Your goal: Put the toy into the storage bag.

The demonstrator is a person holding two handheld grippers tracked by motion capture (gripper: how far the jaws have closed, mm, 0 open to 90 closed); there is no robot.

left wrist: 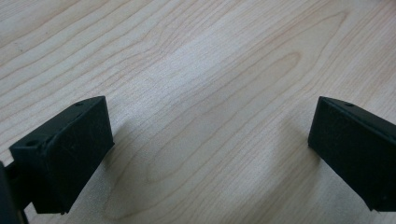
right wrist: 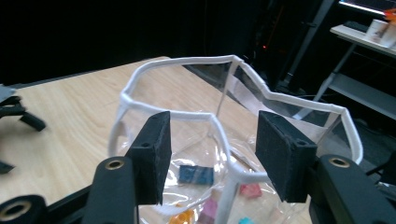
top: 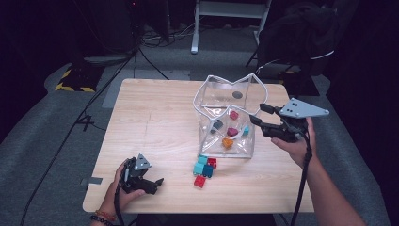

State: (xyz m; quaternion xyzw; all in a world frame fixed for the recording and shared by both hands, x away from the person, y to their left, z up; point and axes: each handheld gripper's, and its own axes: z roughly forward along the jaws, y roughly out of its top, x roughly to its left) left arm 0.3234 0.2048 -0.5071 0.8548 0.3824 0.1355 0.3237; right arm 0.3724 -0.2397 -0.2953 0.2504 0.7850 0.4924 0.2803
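Note:
A clear plastic bag with a white rim [top: 229,120] stands open on the wooden table [top: 155,127], with several coloured bricks inside it [top: 232,133]. Teal and red bricks [top: 205,169] lie on the table just in front of the bag. My right gripper [top: 258,114] hovers at the bag's right side, open; in the right gripper view [right wrist: 210,154] the white rim [right wrist: 224,140] runs between its jaws, untouched. My left gripper [top: 153,183] rests low near the front left of the table, open over bare wood [left wrist: 205,121].
The table's front edge lies close to my left hand. Beyond the table are a dark floor with cables [top: 108,80], a yellow-black striped mat [top: 73,84] and a white frame leg [top: 195,28]. A dark chair or bag [top: 301,37] sits at the back right.

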